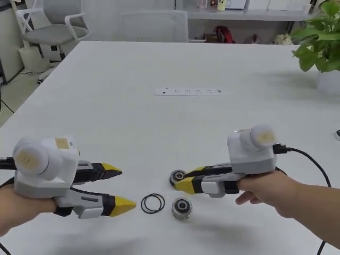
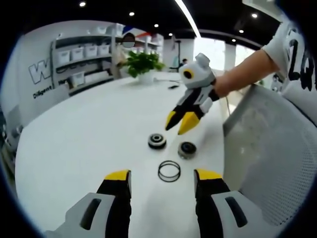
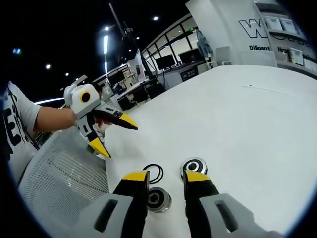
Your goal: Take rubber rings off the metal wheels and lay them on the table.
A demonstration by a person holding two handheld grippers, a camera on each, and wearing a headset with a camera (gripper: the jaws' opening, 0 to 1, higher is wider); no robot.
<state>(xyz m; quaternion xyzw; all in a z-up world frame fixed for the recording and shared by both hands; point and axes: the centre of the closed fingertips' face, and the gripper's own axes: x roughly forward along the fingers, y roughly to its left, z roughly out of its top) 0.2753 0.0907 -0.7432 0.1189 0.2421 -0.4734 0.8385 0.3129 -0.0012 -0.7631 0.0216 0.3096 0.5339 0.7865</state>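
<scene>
Two thin black rubber rings lie overlapping flat on the white table. Just right of them are two small metal wheels, one nearer me and one farther. My left gripper is open and hovers left of the rings, which lie just ahead of its tips. My right gripper is open with a narrower gap, its tips beside the farther wheel. The nearer wheel shows low between its jaws. Nothing is held.
A white power strip lies flat at mid-table. A potted plant stands at the far right corner. Office chairs are behind the far edge. A cable trails from the right gripper.
</scene>
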